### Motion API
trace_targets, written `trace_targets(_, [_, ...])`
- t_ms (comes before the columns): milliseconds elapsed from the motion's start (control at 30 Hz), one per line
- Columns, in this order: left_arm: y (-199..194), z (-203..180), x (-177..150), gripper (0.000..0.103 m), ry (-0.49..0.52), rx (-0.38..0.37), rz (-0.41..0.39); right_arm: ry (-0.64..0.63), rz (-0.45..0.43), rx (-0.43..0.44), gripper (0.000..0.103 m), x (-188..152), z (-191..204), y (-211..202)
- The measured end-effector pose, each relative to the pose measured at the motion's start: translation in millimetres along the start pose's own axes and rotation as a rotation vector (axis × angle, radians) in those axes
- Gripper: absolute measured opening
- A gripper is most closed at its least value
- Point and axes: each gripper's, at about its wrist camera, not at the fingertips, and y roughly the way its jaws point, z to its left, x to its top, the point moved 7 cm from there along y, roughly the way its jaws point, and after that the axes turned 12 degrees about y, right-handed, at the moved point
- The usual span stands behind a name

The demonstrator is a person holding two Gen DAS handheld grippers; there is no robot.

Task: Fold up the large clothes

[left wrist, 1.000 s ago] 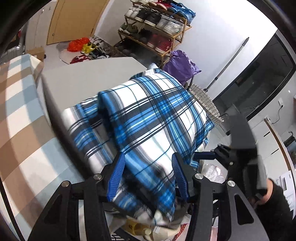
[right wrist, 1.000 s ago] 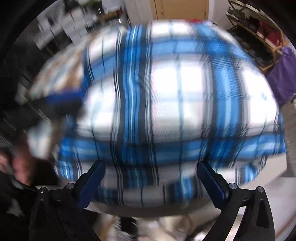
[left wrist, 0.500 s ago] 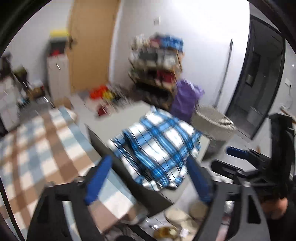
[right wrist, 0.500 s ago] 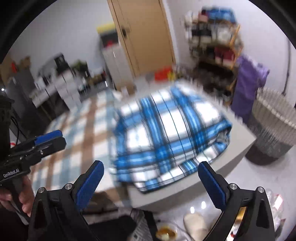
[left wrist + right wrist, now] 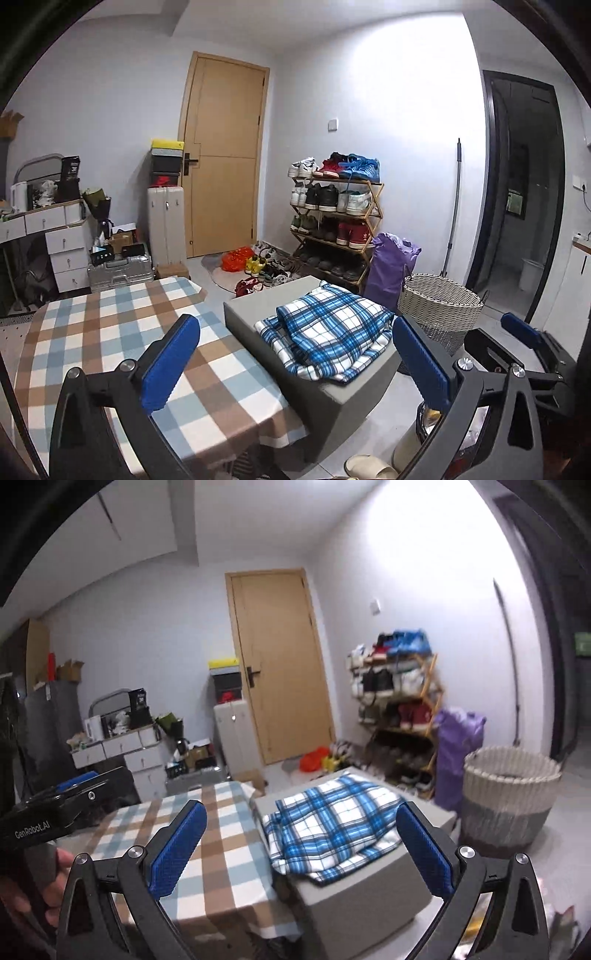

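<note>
A folded blue-and-white plaid garment (image 5: 325,330) lies on a grey box-shaped stool (image 5: 354,384); it also shows in the right wrist view (image 5: 332,823) on the stool (image 5: 369,882). My left gripper (image 5: 295,365) is open and empty, held back from the garment and well above the floor. My right gripper (image 5: 299,849) is open and empty, also drawn back from the stool. The right gripper's body shows at the right edge of the left wrist view (image 5: 524,347), and the left one at the left edge of the right wrist view (image 5: 55,812).
A table with a blue, brown and white checked cloth (image 5: 110,339) stands left of the stool. A woven laundry basket (image 5: 439,306) sits to its right, with a purple bag (image 5: 391,269), a shoe rack (image 5: 332,221), a door (image 5: 225,158) and suitcases (image 5: 120,267) behind.
Both grippers let go of the plaid garment, opened wide and pulled back and up from the stool. The folded garment stays lying on the stool.
</note>
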Motion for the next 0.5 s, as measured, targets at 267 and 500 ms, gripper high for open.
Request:
trace_targets(267, [-14.2,-1.2,-26.8,0.102,-0.008,0.002,0.018,-0.006,-0.045,0.001,0.103,-31.5,7.8,-39.9])
trace_targets(500, [-12.5,-8.1,-35.7,0.102,0.026,0.033,0.023,-0.029,-0.022,0.006,0.103,-58.9,14.7,-59.6])
